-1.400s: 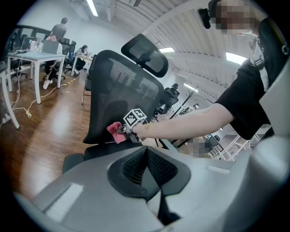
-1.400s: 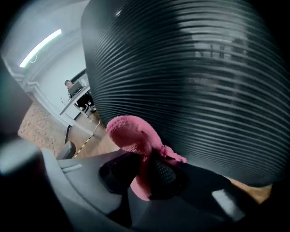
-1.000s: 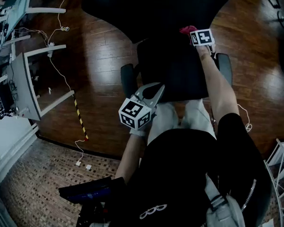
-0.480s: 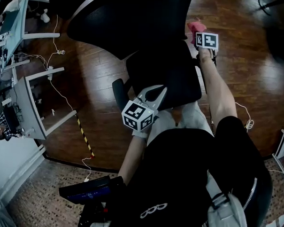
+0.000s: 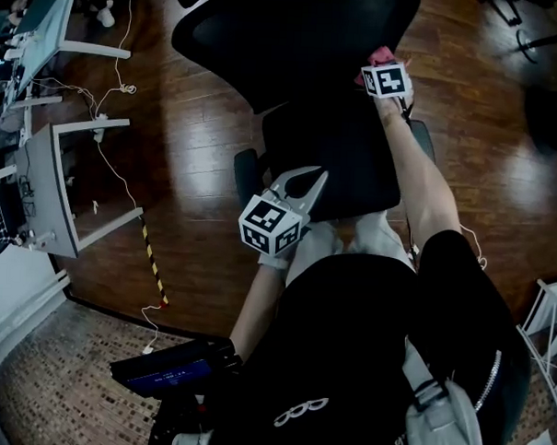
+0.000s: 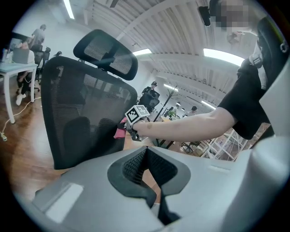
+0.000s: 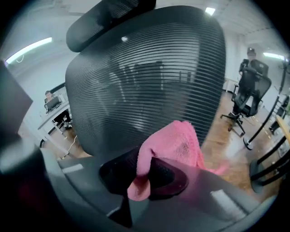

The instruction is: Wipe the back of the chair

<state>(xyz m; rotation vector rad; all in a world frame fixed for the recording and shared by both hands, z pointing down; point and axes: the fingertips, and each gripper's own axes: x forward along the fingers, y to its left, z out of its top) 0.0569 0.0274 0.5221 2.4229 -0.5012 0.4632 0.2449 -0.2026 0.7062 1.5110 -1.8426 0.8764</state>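
The black mesh office chair shows its backrest (image 5: pixel 296 42) at the top of the head view, with the seat (image 5: pixel 341 155) below it. My right gripper (image 5: pixel 386 79) is shut on a pink cloth (image 5: pixel 378 55) at the backrest's right edge. In the right gripper view the cloth (image 7: pixel 170 145) bunches out of the right gripper (image 7: pixel 145 174), just in front of the mesh (image 7: pixel 145 77). My left gripper (image 5: pixel 297 179) hovers over the seat's front left, shut and empty. From the left gripper (image 6: pixel 146 156) I see the cloth (image 6: pixel 120 132) against the backrest (image 6: pixel 86 108).
White desks (image 5: pixel 50 179) stand on the left, with cables trailing over the wood floor. A yellow-and-black strip (image 5: pixel 153 248) lies on the floor beside them. Another office chair (image 7: pixel 251 90) and a person stand behind to the right. The headrest (image 7: pixel 108 18) tops the backrest.
The head view has shifted. My right gripper with the cloth has edged slightly left along the backrest's right edge. The left gripper has held its place.
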